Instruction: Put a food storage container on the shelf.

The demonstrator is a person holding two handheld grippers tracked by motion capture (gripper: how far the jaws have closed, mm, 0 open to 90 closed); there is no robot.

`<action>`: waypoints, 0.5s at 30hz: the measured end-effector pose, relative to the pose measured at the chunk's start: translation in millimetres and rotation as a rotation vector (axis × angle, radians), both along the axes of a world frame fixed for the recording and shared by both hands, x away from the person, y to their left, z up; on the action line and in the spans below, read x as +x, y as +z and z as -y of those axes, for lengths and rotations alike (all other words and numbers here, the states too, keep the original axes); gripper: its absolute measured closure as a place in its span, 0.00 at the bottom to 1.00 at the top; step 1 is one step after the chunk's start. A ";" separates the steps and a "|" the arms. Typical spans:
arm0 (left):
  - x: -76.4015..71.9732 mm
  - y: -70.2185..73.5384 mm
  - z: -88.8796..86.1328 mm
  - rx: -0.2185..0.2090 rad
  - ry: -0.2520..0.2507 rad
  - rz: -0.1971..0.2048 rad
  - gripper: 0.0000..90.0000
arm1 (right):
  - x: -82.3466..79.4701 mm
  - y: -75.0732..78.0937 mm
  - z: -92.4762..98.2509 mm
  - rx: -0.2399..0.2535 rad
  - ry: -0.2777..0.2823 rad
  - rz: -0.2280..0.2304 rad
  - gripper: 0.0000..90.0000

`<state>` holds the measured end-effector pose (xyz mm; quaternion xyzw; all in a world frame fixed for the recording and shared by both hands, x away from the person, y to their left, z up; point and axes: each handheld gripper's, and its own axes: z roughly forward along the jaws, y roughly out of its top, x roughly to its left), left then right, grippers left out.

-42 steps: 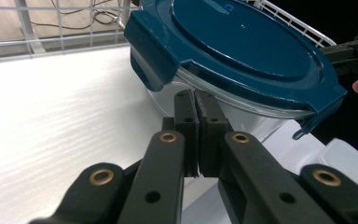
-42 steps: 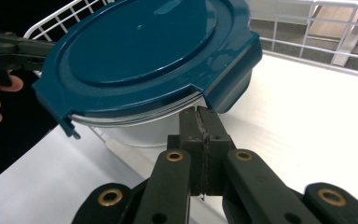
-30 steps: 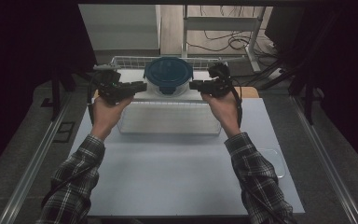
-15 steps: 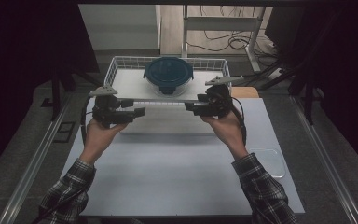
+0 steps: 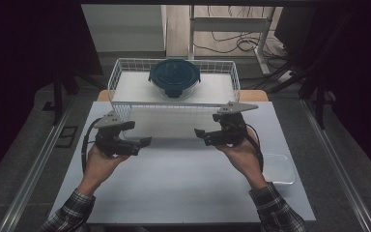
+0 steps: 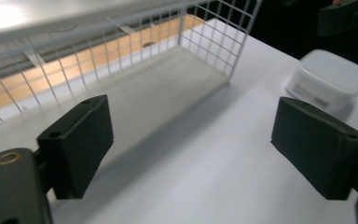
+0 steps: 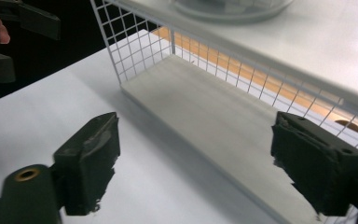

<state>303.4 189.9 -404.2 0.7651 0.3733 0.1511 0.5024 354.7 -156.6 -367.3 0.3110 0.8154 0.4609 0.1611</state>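
Clear tub [image 5: 278,167] near table [image 5: 174,193] edge (right side)

A white table [image 5: 183,183] carries a white wire basket [image 5: 125,79] at its far edge — a two-tier one, its lower level resting on the tabletop. Right of the basket and nearer the person sits a white lidded container [image 5: 278,168] — near the table's right edge.

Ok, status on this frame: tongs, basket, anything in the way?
Left tongs open, right tongs open, both empty. Wire basket on table, lidded round container inside. White tub beside the right hand, clear of basket.
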 end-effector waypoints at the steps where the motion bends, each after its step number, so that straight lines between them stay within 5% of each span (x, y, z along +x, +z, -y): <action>1: -2.5 -2.6 -0.5 -0.005 -0.007 -0.007 0.12 | -3.1 -2.1 2.0 0.002 0.000 0.001 0.13; 9: -23.1 -20.9 2.1 -0.039 -0.051 -0.031 0.05 | -28.1 -16.3 15.9 0.024 -0.002 0.013 0.06; 15: -40.3 -38.5 7.2 -0.009 -0.061 -0.017 0.04 | -44.5 -32.2 24.0 0.034 0.016 0.010 0.05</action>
